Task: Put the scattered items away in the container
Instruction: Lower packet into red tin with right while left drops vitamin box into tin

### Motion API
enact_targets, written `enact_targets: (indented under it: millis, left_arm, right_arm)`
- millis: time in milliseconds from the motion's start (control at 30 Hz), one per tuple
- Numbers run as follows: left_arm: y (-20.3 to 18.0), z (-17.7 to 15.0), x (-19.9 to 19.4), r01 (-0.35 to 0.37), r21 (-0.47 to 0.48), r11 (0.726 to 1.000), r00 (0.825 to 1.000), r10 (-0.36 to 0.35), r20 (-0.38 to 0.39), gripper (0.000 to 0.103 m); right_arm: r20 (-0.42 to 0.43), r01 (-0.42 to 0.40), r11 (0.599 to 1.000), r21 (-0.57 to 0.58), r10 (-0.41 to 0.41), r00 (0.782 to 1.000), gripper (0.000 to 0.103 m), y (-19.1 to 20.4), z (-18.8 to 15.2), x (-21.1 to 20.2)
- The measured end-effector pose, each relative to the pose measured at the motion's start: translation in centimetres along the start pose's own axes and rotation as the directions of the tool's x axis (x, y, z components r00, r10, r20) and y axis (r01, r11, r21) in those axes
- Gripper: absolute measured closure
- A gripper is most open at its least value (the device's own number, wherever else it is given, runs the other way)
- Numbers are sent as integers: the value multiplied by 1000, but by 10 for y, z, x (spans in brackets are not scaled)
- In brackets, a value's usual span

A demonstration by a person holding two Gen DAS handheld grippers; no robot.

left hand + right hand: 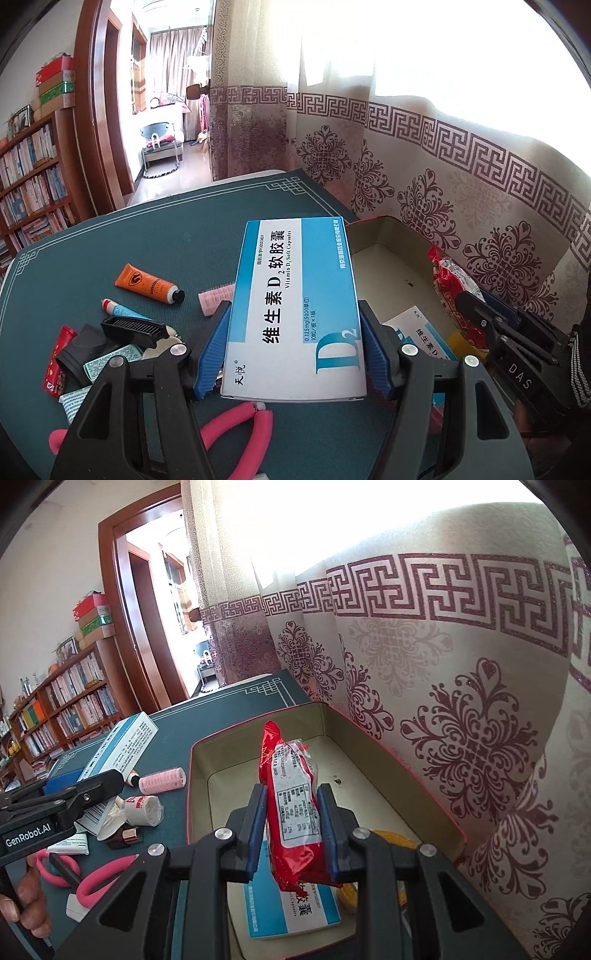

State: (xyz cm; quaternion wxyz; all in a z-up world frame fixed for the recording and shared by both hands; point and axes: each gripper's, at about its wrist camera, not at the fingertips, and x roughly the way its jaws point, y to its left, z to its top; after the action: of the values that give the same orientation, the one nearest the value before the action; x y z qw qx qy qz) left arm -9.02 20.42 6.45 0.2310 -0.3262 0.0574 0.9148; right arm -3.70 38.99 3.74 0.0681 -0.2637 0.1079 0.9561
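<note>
My left gripper [293,347] is shut on a blue-and-white vitamin D2 box [295,295], held above the green table mat beside the open box container [388,240]. It also shows in the right wrist view [122,746]. My right gripper [291,830] is shut on a red snack packet [295,805], held over the container [258,731]. The packet and right gripper show in the left wrist view [454,295]. Inside the container lie another blue-and-white box [295,912] and a yellow item [391,840].
Loose items lie on the green mat [166,236]: an orange tube [147,283], a pink hair roller [162,780], a black comb [133,328], pink-handled pliers [236,424], a red sachet [59,362]. A patterned curtain [443,720] hangs right behind the container. A bookshelf [29,184] stands at the left.
</note>
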Motion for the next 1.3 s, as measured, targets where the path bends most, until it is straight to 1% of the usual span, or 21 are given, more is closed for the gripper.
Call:
enact_targets:
  millis: [133,300,500,733,833,867,900,933,967,1000,1033,1300]
  left_arm:
    - [-20,8,10,-9,36,999,1000,9,10,35]
    - [-35,14,26,-8,47,999,1000,8,5,35]
    - [-47,15,44,-2,61,998,1000,3,-15,35]
    - [-57,17,59,18,71,997,1000,-16,-22,35]
    - [-60,19,67,32,76,997,999,-30,-30,35]
    - [-61,19,69,39,76,996,999,-36,-36,35]
    - [-61,19,70,44,73,996,998,-41,-43,34]
    - [-61,18,71,49,70,996,998,-45,-49,33]
    - [-60,18,72,49,67,997,998,-46,-52,28]
    - [-59,17,71,44,64,997,998,-40,-53,24]
    - [-57,16,71,36,61,997,998,-32,-52,23]
    - [-36,13,59,15,-8,1000,998,-16,-56,23]
  right_arm:
    - [2,23,1000,4,-23,1000,72,-7,-3,5]
    - [-5,26,999,20,-26,1000,72,-15,-7,8]
    - [-8,29,999,32,-29,1000,72,-21,-11,10]
    - [2,39,999,19,-39,999,72,-19,-13,10]
    - [6,51,998,22,-51,999,69,-20,-14,10]
    - [7,56,998,28,-56,998,60,-21,-14,10]
    - [8,59,998,33,-59,998,53,-22,-14,10]
    - [14,61,997,39,-62,998,41,-24,-15,8]
    - [23,63,997,45,-64,998,35,-25,-15,6]
    - [32,64,997,48,-65,997,34,-25,-15,5]
    - [38,64,997,48,-65,997,34,-25,-15,3]
    - [30,61,996,64,-63,998,34,-27,-18,5]
